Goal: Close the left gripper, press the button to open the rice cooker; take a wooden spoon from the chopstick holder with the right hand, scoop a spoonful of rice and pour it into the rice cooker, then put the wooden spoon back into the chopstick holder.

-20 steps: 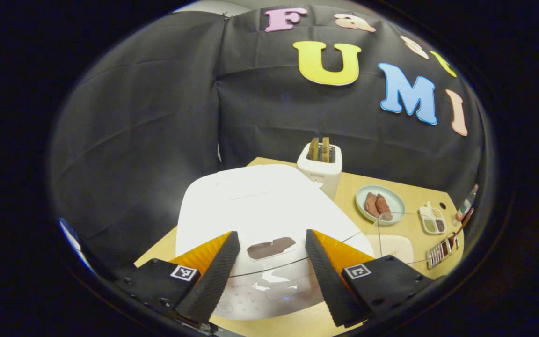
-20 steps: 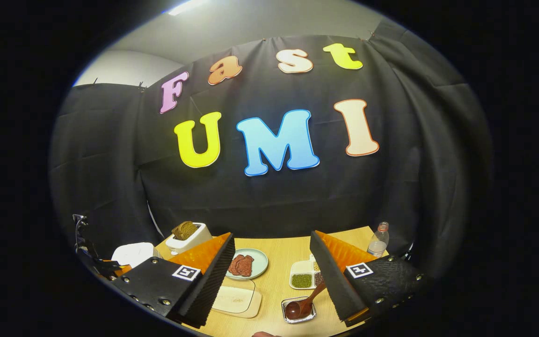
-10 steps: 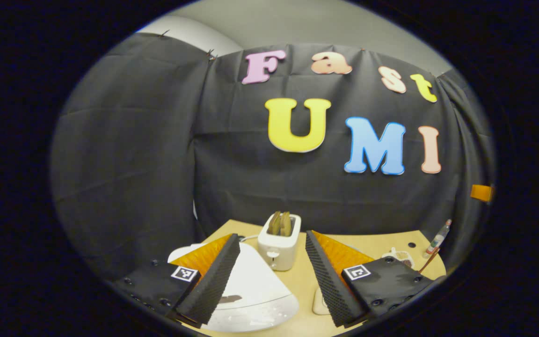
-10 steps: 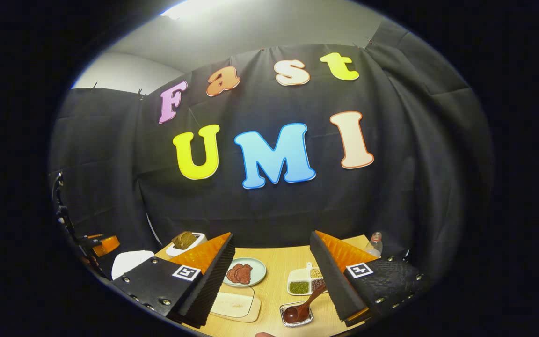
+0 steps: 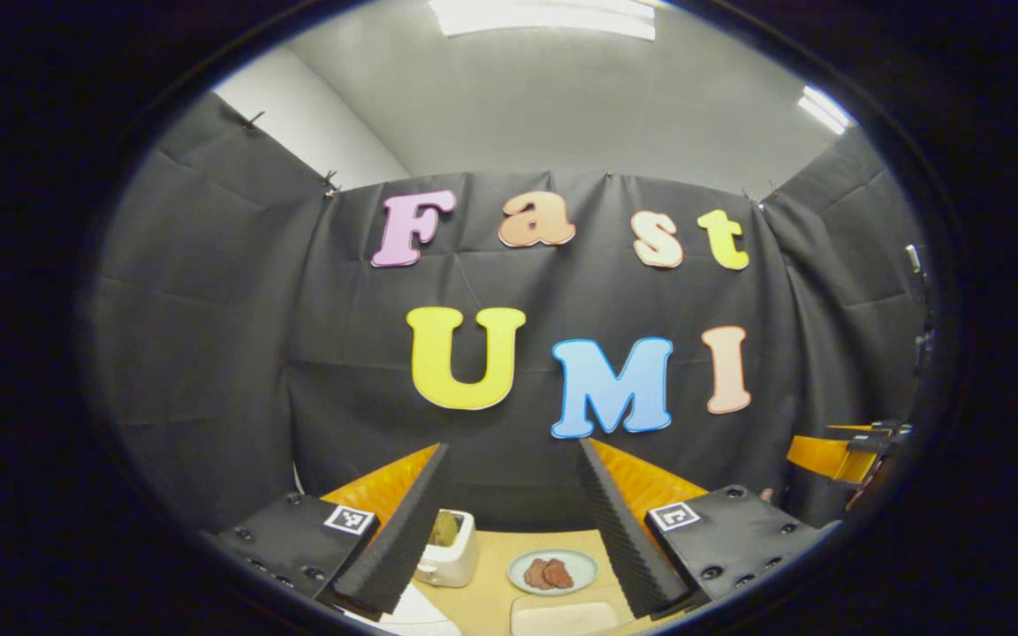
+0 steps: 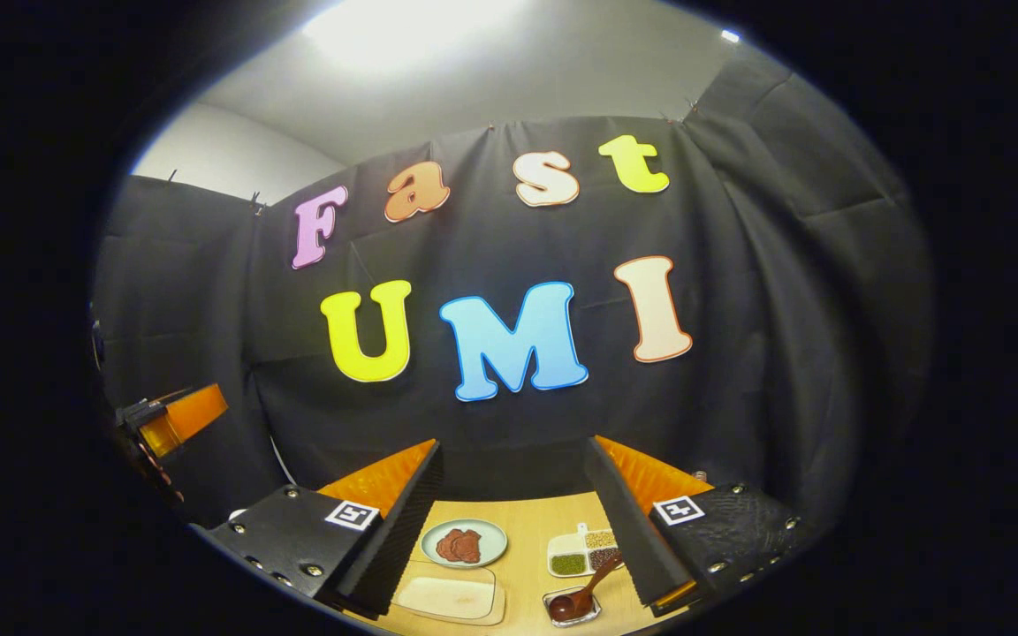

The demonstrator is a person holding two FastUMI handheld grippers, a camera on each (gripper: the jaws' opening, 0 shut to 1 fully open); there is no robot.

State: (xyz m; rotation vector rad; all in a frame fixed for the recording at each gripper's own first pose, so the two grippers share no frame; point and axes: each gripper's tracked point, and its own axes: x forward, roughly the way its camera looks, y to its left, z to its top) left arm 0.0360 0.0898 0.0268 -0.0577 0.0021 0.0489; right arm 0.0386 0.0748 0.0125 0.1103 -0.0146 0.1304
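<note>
My left gripper (image 5: 512,444) is open and empty, raised and aimed at the booth wall. A white corner of the rice cooker (image 5: 416,620) peeks out at the bottom edge, below its left finger. In the right gripper view, my right gripper (image 6: 513,443) is also open and empty, held well above the table. The dark wooden spoon (image 6: 587,590) leans in a small shiny chopstick holder (image 6: 573,609) just inside its right finger. A shallow clear tray of rice (image 6: 449,598) lies by its left finger. The left gripper (image 6: 175,415) hangs at the far left of this view.
On the wooden table (image 6: 527,530) sit a white toaster (image 5: 449,549) with bread, a pale plate of meat (image 6: 463,543) and a divided dish of beans (image 6: 584,552). The other gripper (image 5: 836,452) shows at the right of the left gripper view.
Both views have tilted up toward the wall. My left gripper has lifted back off the rice cooker, which has slid to the bottom edge. Both grippers stayed open.
</note>
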